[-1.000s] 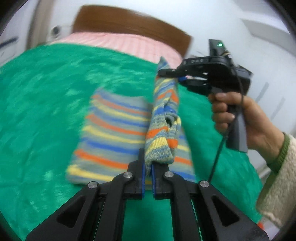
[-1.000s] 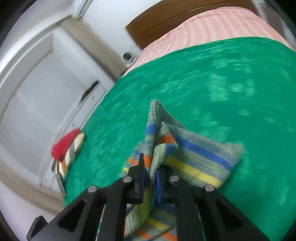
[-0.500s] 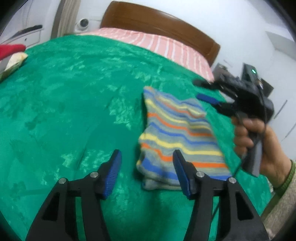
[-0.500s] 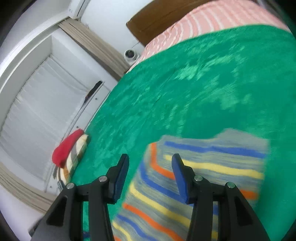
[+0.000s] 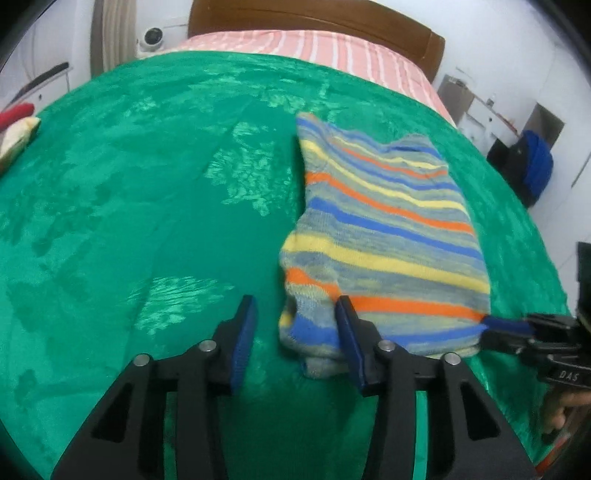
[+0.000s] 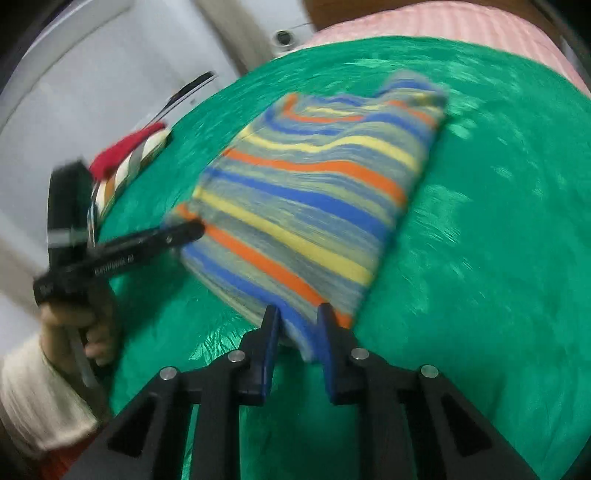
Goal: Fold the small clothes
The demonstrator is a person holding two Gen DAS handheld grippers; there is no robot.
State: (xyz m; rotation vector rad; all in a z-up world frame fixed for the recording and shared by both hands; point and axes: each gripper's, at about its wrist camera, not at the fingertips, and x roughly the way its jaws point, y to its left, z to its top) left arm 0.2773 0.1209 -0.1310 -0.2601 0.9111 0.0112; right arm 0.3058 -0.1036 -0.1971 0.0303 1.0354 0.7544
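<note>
A folded striped knit garment (image 5: 384,236), with blue, orange, yellow and grey bands, lies flat on the green bedspread (image 5: 147,206). My left gripper (image 5: 295,332) is open at the garment's near left corner, with that corner between the pads. My right gripper (image 6: 297,341) is open, its pads on either side of the garment's (image 6: 314,199) near right corner. The right gripper also shows in the left wrist view (image 5: 509,328), at the garment's right edge. The left gripper shows in the right wrist view (image 6: 181,230), at the garment's left corner.
A pink striped pillow (image 5: 332,48) and a wooden headboard (image 5: 314,18) lie at the far end of the bed. A red and striped folded item (image 6: 125,158) sits at the bed's left edge. A dark and blue bundle (image 5: 532,166) stands right of the bed.
One second ago both grippers were shut on the garment's raised edge. They laid it down, opened, and have since moved down to the folded garment's near corners.
</note>
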